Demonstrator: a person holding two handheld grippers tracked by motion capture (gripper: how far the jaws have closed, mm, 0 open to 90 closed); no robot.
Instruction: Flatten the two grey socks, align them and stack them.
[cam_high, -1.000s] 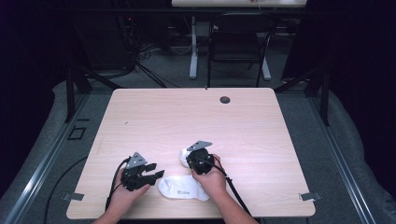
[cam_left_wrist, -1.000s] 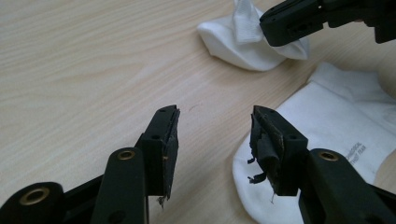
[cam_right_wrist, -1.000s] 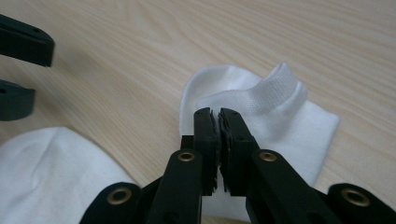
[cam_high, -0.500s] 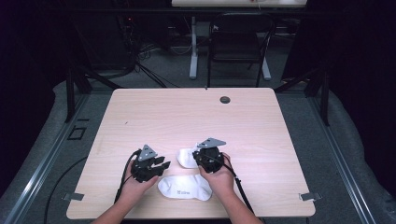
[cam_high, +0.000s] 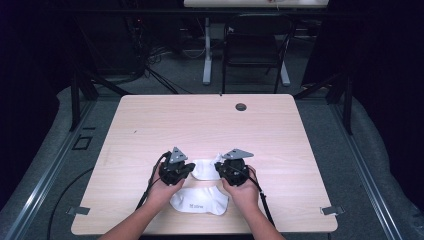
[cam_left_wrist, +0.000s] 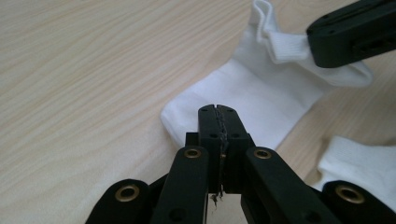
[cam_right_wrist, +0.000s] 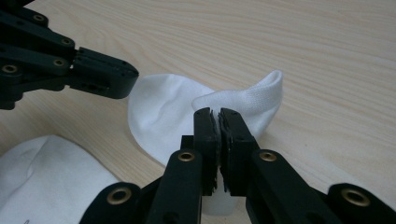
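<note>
Nearest us, a second white sock (cam_high: 199, 201) lies flat by the table's (cam_high: 150, 120) front edge, between the two hands. Just beyond it, the small white sock (cam_high: 204, 169) lies between both grippers. Our left gripper (cam_high: 186, 169) has just been closing; its jaws now meet at the sock's toe edge (cam_left_wrist: 187, 116), whether cloth is pinched we cannot tell. Our right gripper (cam_high: 219, 170) is clamped on the sock's ribbed cuff (cam_right_wrist: 252, 100), lifting it slightly. Farther off, a dark round grommet (cam_high: 241, 106) near the back edge.
</note>
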